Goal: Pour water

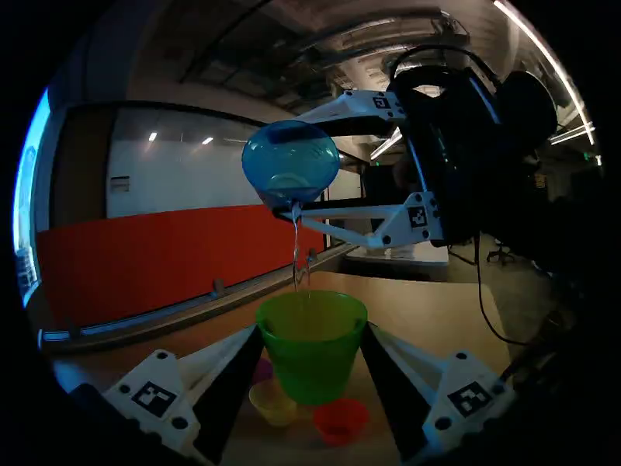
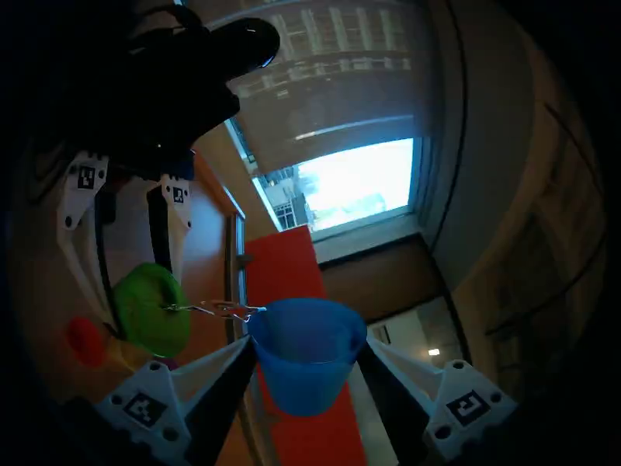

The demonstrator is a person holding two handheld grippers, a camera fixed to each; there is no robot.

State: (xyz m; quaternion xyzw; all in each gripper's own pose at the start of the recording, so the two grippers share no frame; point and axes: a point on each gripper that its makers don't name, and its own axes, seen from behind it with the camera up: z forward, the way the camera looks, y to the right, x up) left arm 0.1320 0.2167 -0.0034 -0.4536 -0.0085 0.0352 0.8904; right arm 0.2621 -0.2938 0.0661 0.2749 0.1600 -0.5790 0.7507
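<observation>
Pour in hand: blue cup emptying into green cup.
The right tongs grasp the tipped blue cup, and a thin stream of water falls into the green cup, which the left tongs clasp above the worktop. The next move probably calls for a steady tilt, then levelling the blue cup.

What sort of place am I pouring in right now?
Most likely an office or lab workspace rather than a home: an exposed ceiling with long strip lights, a long red wall panel under a pale partition, and a large window looking onto multi-storey buildings. The work surface is a wooden table.
</observation>
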